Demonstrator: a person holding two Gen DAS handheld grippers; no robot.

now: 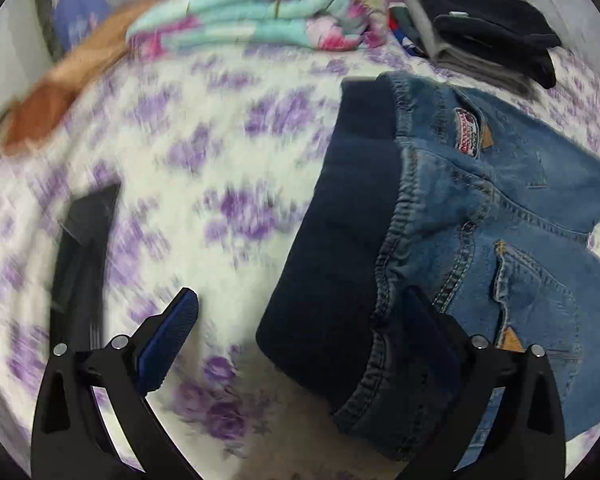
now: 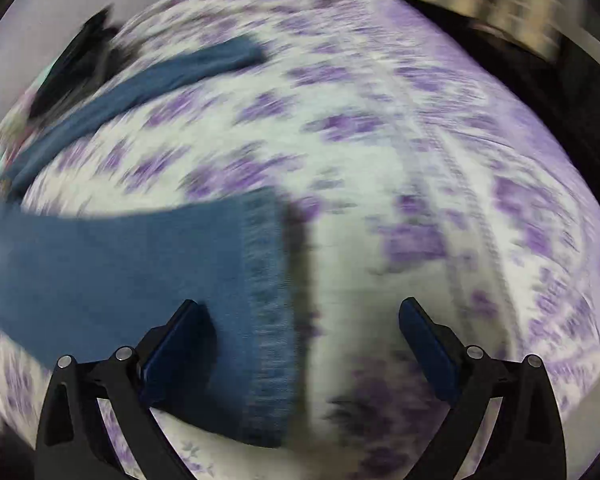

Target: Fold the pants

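Blue jeans (image 1: 480, 208) with a dark waistband lie waist-up on the right of the left wrist view, on a white bedsheet with purple flowers (image 1: 204, 168). My left gripper (image 1: 304, 320) is open over the waistband's near end; its right finger rests against the denim, its left finger is over bare sheet. In the right wrist view one jeans leg (image 2: 140, 276) lies across the lower left, its hem by the centre, and the other leg (image 2: 172, 76) stretches across the upper left. My right gripper (image 2: 300, 328) is open just above the near hem. Both views are motion-blurred.
A folded floral blanket (image 1: 260, 12) lies at the back of the bed, with a stack of folded dark and grey clothes (image 1: 488, 32) to its right. A dark flat object (image 1: 84, 248) lies on the sheet at left. The bed's edge (image 2: 548, 128) falls away at right.
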